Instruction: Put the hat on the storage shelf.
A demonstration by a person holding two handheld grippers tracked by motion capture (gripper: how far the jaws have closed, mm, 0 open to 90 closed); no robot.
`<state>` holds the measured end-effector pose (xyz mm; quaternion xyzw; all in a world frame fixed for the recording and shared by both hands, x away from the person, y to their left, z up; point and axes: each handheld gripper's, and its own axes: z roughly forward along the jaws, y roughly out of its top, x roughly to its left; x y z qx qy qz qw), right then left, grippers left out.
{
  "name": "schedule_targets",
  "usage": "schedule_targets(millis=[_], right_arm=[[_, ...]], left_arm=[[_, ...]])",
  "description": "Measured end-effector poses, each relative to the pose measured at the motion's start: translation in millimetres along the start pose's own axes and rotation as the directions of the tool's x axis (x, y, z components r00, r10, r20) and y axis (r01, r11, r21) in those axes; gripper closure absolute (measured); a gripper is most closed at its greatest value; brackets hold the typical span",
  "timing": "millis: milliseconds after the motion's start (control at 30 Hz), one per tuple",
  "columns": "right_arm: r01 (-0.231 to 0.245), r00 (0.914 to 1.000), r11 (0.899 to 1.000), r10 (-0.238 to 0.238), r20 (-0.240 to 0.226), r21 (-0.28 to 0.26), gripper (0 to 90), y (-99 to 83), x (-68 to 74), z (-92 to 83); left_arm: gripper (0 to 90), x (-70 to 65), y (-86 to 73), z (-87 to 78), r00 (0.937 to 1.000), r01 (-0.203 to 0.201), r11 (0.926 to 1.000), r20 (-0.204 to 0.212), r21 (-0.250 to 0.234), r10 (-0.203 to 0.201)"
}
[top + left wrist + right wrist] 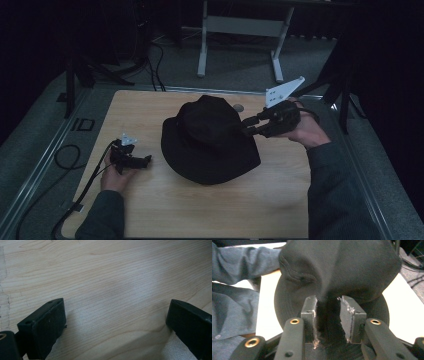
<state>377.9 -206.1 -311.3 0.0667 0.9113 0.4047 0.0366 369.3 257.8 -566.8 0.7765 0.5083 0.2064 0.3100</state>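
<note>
Black hat (pixel 210 142) seen mid-table; right gripper (pixel 248 127) parted at its crown, fabric between jaws, unpressed. Left gripper (pixel 142 161) spread, empty, left of hat.

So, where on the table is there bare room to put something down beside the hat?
The near strip of the table, between the person's two sleeves and below the black hat, is bare. The far-left corner, beyond the left hand-held gripper, is also bare wood. It is crowded at the hat's right side, where the right hand-held gripper reaches its crown.
</note>
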Motion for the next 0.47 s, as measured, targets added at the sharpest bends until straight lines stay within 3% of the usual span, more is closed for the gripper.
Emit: schedule_targets(millis=[233, 467], right_arm=[[-0.051, 0.9973, 0.999, 0.05, 0.054, 0.017, 44.6, -3.5, -5.6, -3.7], [-0.08, 0.9907, 0.997, 0.077, 0.112, 0.023, 39.5, -11.5, -9.7, -9.8]], left_arm=[[2.8, 0.0, 0.0, 0.1, 1.0, 0.001, 1.0, 0.0, -0.001, -0.001], [2.8, -0.1, 0.0, 0.1, 1.0, 0.001, 1.0, 0.0, -0.001, -0.001]])
